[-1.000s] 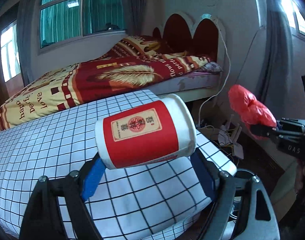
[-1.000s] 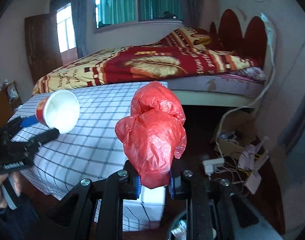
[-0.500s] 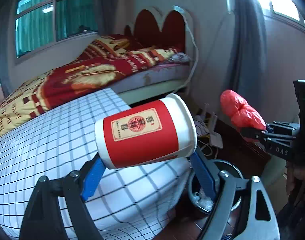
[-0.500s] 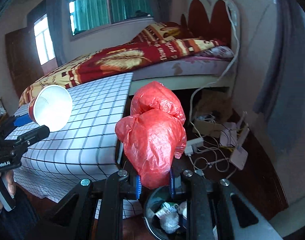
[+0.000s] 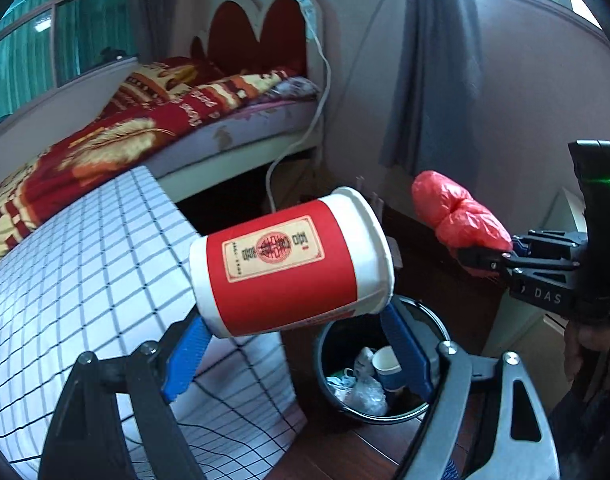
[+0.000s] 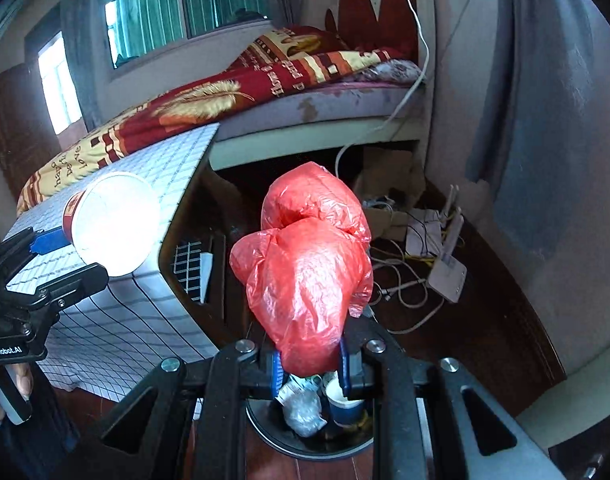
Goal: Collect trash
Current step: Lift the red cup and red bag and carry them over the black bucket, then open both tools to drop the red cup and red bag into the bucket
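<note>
Bedroom scene, dark wood floor (image 5: 337, 452); far left a window with green curtains (image 6: 193, 4), below it a bed (image 5: 241, 132) under a red-and-gold blanket (image 5: 117, 148), arched red headboard (image 5: 261, 36) behind with a white cable (image 5: 321, 92) trailing down. Nearer left, a table draped in a white grid-check cloth (image 5: 81, 280). Left gripper (image 5: 293, 328) blue pads pinching a paper cup (image 5: 289, 268) lying sideways, red with a white rim and a gold label, mouth facing right; the pads press on its base and rim, and the cup hangs beside the table edge, just left of and above a black trash bin (image 5: 437, 324) on the floor. Bin holds crumpled plastic, a small blue paper cup (image 5: 387, 362) and other scraps. Right of the bin, right gripper (image 6: 311, 364) jaws nearly together, clamping a crumpled red plastic bag (image 6: 309, 272) by its lower end; the bag stands up above the pads, directly over the bin (image 6: 281, 444) in the right wrist view. In the left wrist view the bag (image 5: 461, 216) sticks out leftward from that gripper (image 5: 489, 256). Person's hand (image 6: 5, 388) grips the left handle at the far lower left of the right wrist view. Further right, a white router (image 6: 445, 268) and tangled cables on the floor, then a grey curtain (image 5: 429, 60) against the wall.
</note>
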A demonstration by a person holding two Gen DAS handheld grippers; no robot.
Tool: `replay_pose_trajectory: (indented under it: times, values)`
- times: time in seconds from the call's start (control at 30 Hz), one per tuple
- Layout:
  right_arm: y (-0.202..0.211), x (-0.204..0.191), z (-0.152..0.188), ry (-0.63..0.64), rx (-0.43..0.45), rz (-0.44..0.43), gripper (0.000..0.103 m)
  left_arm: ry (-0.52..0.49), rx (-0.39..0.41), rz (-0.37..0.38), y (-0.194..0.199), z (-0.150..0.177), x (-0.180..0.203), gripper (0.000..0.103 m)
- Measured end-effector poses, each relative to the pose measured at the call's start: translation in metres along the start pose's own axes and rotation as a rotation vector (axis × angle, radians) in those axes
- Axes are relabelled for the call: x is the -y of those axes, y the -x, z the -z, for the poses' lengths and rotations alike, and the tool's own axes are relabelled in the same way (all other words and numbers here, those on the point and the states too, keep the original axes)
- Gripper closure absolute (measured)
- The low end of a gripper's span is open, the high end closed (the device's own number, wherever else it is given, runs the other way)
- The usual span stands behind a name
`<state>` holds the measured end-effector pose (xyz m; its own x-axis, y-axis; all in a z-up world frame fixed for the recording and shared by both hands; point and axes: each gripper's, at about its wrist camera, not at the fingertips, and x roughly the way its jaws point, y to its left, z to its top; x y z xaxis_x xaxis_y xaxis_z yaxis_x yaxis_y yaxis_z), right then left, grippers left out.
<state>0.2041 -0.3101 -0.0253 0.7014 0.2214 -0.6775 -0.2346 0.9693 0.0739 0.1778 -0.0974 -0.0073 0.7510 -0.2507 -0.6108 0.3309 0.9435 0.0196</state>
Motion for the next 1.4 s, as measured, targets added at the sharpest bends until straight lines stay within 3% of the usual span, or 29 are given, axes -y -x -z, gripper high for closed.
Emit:
replay_pose_trajectory:
  times: [0.7, 0.9, 1.13, 1.2, 1.27, 1.4]
  values:
    - [-0.036, 0.047, 0.065, 0.012, -0.182, 0.039, 0.081, -0.07, -0.172, 0.15, -0.069, 0.042, 0.062, 0.02]
    - [-0.065, 0.054, 0.083, 0.026, -0.25, 0.023, 0.081, -0.076, -0.239, 0.174, -0.095, 0.055, 0.064, 0.02]
    - [-0.104, 0.047, 0.105, 0.078, -0.361, -0.008, 0.081, -0.074, -0.346, 0.25, -0.129, 0.072, 0.068, 0.019]
    - [-0.112, 0.045, 0.108, 0.105, -0.368, -0.003, 0.074, -0.043, -0.413, 0.25, -0.143, 0.079, 0.066, 0.017]
    - [-0.12, 0.046, 0.11, 0.134, -0.372, 0.05, 0.013, -0.02, -0.441, 0.24, -0.151, 0.086, 0.063, 0.008]
    - [-0.124, 0.055, 0.111, 0.12, -0.373, 0.094, 0.011, -0.023, -0.424, 0.204, -0.151, 0.093, 0.06, 0.003]
